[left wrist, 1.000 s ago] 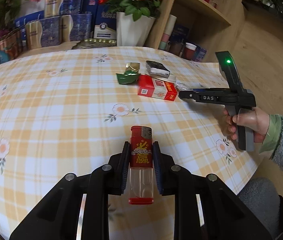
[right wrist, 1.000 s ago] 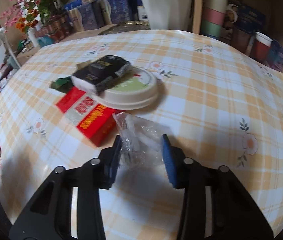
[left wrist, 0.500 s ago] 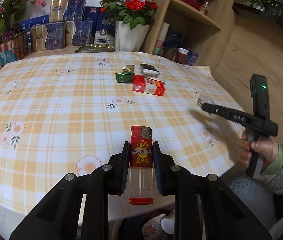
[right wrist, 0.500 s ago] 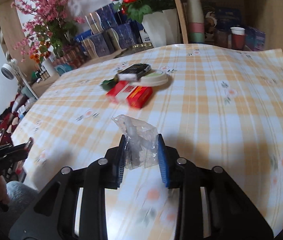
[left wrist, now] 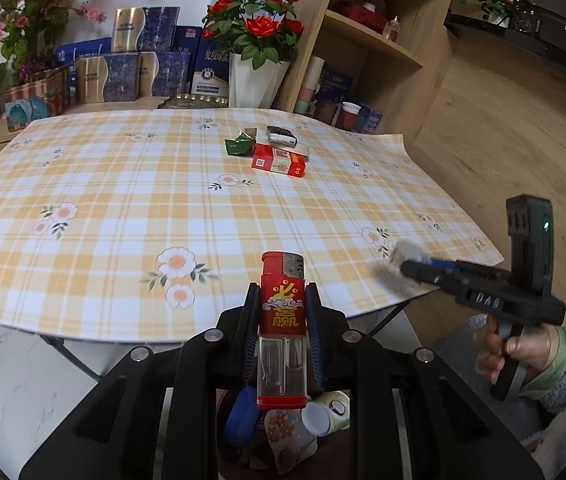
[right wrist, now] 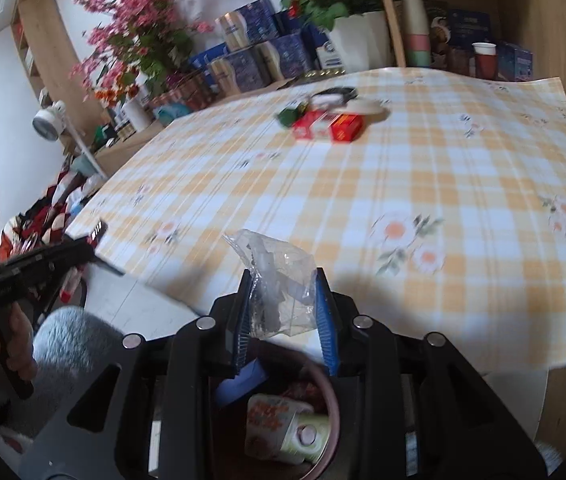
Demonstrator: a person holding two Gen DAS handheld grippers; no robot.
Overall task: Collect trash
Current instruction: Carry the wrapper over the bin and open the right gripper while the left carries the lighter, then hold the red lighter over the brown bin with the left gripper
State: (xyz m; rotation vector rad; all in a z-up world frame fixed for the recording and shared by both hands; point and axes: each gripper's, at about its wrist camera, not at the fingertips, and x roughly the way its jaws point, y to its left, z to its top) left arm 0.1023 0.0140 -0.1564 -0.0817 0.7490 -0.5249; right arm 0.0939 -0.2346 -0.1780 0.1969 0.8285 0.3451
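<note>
Left wrist view: left gripper point(left wrist: 282, 312) clamped on a red lighter point(left wrist: 282, 328), held upright between the pads, past the near edge of the table point(left wrist: 123, 208). Below the lighter, a bin point(left wrist: 295, 432) with paper cups and a blue scrap inside. Right gripper point(left wrist: 397, 258) at the right, over the table's corner, gripped by a hand point(left wrist: 511, 350) in a grey fleecy sleeve; a clear wrapper point(left wrist: 401, 254) blurs at its tip. Far side of the table: red pack point(left wrist: 279, 160), green wrapper point(left wrist: 239, 145), black pack point(left wrist: 281, 136) lying on a white lid point(left wrist: 302, 148).

Right wrist view: right gripper point(right wrist: 283, 312) clenched on the clear wrapper point(right wrist: 279, 284), crumpled between the blue pads. Directly beneath, the bin point(right wrist: 333, 412), dark-rimmed, holding cups. Left gripper point(right wrist: 95, 236) at the left edge, off the table's corner. Red pack point(right wrist: 329, 126) and the other litter sit well apart, far across the table point(right wrist: 443, 184).
</note>
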